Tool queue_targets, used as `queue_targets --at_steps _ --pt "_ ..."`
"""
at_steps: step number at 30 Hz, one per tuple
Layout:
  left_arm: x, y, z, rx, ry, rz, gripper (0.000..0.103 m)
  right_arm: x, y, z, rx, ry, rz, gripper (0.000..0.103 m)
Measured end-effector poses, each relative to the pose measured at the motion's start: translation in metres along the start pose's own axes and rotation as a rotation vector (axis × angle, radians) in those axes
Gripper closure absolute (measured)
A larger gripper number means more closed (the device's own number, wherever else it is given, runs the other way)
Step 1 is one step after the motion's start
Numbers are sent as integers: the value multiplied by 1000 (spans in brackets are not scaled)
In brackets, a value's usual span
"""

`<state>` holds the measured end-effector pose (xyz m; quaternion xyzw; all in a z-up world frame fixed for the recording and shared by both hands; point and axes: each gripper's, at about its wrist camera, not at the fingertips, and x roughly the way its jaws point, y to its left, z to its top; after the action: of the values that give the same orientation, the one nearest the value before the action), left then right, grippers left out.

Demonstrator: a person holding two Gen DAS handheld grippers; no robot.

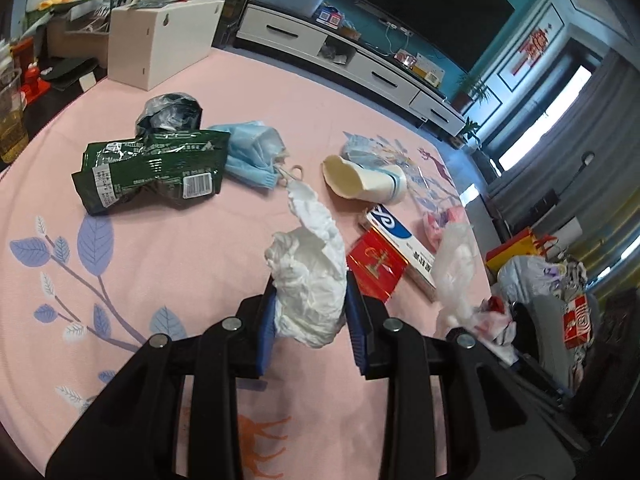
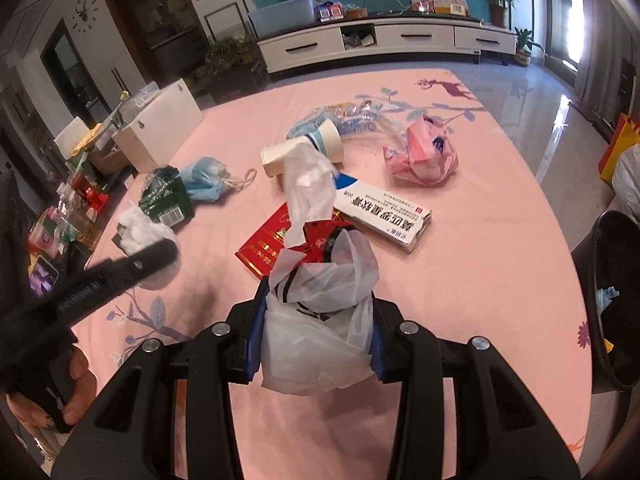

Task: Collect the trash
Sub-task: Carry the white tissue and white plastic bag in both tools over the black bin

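Pink cloth printed with blue leaves and deer covers the table (image 1: 168,216), with a white TV cabinet (image 2: 384,40) along the teal wall behind it.

Both claws are loaded. The left gripper (image 1: 310,316) is clamped narrowly on a crumpled white tissue (image 1: 308,280), whose tail rises above the blue pads (image 1: 267,320). The right gripper (image 2: 316,332) is closed on a translucent plastic bag (image 2: 320,320) with something red and dark bunched inside, a loose twist of it trailing forward over the red packet (image 2: 264,252). The person's hand (image 2: 74,392) shows at the lower left of the right wrist view.

Still lying on the cloth are a green foil wrapper (image 1: 152,168), a blue face mask (image 1: 252,152), a paper cup (image 1: 360,178) on its side, a white and blue carton (image 2: 384,212) and a pink bag (image 2: 420,152).

The step in hand looks like carrying these 2 pieces to the black bin (image 2: 612,300), which stands just past the table's right edge with some scraps already in it. To do it well, each grip should stay firm, since both items are light and springy and could slip. The bag's trailing end ought to clear the red packet so nothing is dragged along. Each claw should reach over the bin's mouth before letting go, because tissue and film drift as they fall.
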<state>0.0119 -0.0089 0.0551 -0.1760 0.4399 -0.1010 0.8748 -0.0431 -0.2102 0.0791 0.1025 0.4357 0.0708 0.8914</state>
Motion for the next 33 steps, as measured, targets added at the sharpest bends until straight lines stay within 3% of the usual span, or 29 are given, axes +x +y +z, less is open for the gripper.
queue_targets --at_steps 18,23,28,33 --pt "-9 -70 -37 222 -53 28 71 -58 -38 14 72 -162 -17 61" --pt "-16 -108 -49 303 -82 -1 70 -85 -62 15 121 -254 -94 61" --pt "-18 -147 -65 378 -120 -22 70 -115 -91 14 193 -362 -231 61" --pt "-8 -179 -76 429 -94 -66 70 -136 -121 11 255 -422 -336 61"
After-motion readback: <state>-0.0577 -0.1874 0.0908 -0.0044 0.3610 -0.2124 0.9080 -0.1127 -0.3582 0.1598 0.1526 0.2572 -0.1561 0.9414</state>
